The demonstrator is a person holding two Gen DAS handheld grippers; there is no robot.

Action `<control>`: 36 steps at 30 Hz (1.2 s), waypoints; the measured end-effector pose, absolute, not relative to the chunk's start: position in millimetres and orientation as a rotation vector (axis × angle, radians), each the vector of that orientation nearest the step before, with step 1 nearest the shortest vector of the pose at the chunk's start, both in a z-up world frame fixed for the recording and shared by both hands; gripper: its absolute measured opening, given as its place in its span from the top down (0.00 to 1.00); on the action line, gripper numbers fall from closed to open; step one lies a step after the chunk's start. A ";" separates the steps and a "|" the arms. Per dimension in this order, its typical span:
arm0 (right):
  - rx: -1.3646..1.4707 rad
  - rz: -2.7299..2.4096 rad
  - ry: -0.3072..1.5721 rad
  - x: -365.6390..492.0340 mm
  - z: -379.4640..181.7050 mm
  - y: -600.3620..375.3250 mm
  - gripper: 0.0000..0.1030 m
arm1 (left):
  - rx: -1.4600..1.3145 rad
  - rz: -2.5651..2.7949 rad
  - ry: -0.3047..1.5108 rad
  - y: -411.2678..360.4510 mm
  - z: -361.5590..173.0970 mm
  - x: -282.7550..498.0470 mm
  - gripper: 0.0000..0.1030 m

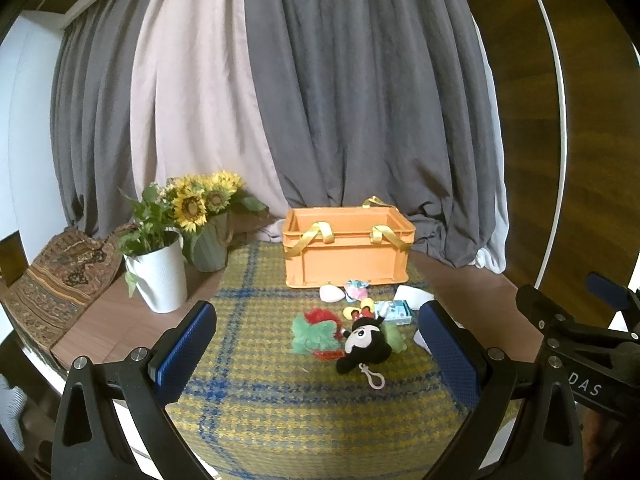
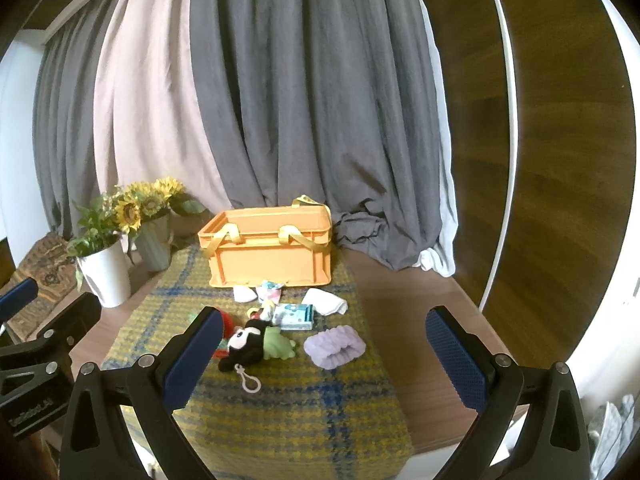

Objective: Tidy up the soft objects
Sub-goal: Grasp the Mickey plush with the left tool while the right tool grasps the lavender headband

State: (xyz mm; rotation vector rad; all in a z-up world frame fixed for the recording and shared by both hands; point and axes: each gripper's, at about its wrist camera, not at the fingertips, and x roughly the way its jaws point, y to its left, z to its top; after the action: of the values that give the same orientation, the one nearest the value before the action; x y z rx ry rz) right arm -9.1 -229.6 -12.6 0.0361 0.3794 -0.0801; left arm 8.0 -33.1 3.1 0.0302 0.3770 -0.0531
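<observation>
Holding both tools above the near edge of the yellow-and-blue woven mat (image 1: 256,396), we keep the left gripper (image 1: 320,354) spread wide with nothing between its blue pads (image 1: 184,350), and the right gripper (image 2: 326,354) likewise released and empty. We use the orange crate (image 1: 346,256) as the landmark: it stands upright at the far end of the mat, its yellow strap handles (image 1: 316,236) draped over the near rim, and its interior is not visible from either wrist view. All soft items lie on the mat in front of the crate. Just before its near wall we see a white oval pad (image 1: 331,294) and a small pastel cloth piece (image 1: 356,290). Nearer to us from the crate lies a black-and-white mouse plush (image 1: 366,344) with a pale keychain clip (image 1: 374,378), touching a green fuzzy toy (image 1: 314,336) on its left and a red fuzzy item (image 1: 320,315) behind that. In the right wrist view, a light green plush (image 2: 278,346) rests against the mouse plush, a blue printed packet (image 2: 296,316) sits between it and the crate, a white folded cloth (image 2: 326,302) lies right of the packet, and a lilac ribbed band (image 2: 334,346) lies nearest us on the right. Left of the crate, off the mat, stand a white pot (image 1: 160,276) of greenery and a green vase (image 1: 208,246) of sunflowers (image 1: 200,200). Grey and pale curtains (image 1: 320,100) hang behind the crate.
</observation>
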 end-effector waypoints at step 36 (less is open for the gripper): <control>-0.013 -0.110 0.635 141.1 -109.5 -252.9 0.03 | -0.011 -0.198 0.680 -68.2 -109.9 170.5 0.31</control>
State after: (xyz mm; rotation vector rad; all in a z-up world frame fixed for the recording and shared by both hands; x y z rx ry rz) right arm 141.1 -252.9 -109.5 -0.0129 0.6347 -0.1097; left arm 170.5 -68.2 -109.9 -0.0113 0.6801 -0.1981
